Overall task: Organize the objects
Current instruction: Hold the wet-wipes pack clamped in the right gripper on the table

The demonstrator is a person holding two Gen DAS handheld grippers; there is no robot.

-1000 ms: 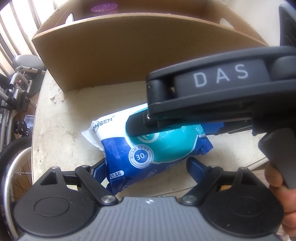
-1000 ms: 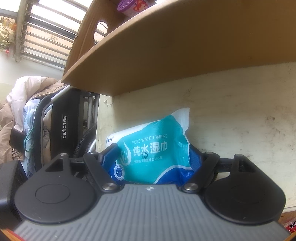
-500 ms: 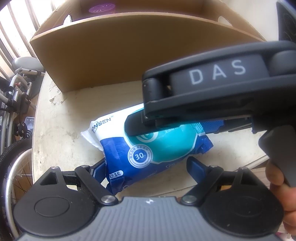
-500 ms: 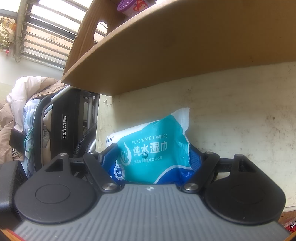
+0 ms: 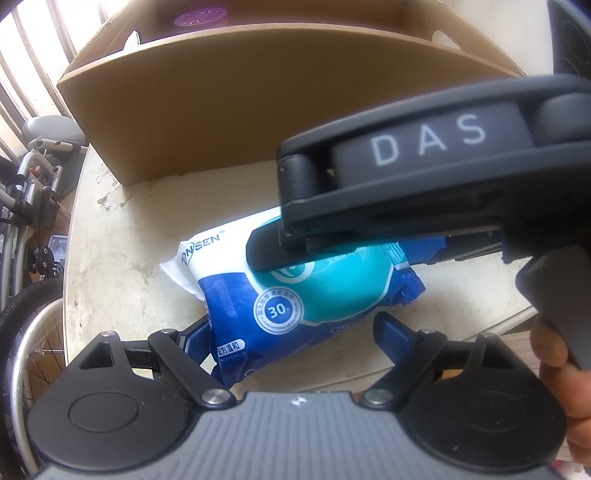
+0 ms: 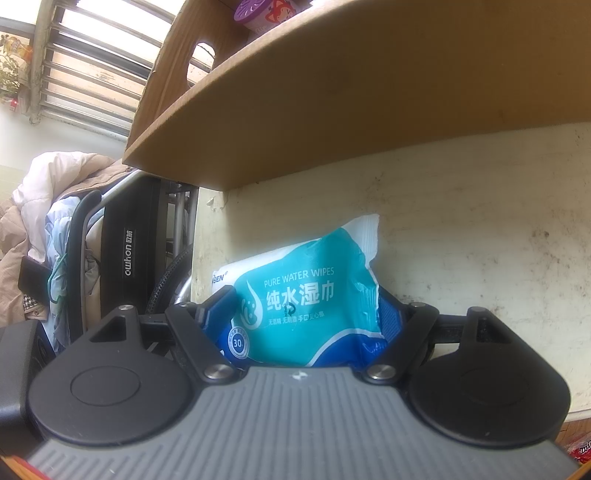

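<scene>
A blue and teal pack of wet wipes (image 5: 295,306) lies on the worn white table (image 5: 122,236) in front of a cardboard box (image 5: 229,99). My right gripper (image 6: 306,314) is shut on the pack of wet wipes (image 6: 306,295), with a blue finger pressed on each side. In the left wrist view the right gripper (image 5: 406,177) reaches across over the pack. My left gripper (image 5: 291,332) is open, its blue fingers (image 5: 391,332) spread on either side of the pack's near end.
The cardboard box (image 6: 369,92) holds a purple-lidded container (image 5: 201,16), also seen in the right wrist view (image 6: 258,14). A wheelchair (image 5: 33,206) stands off the table's left edge. A chair with coats (image 6: 55,229) stands beyond it.
The left gripper has risen slightly, showing more of the inside of the box. The right gripper stays closed on the pack, which has not moved.
</scene>
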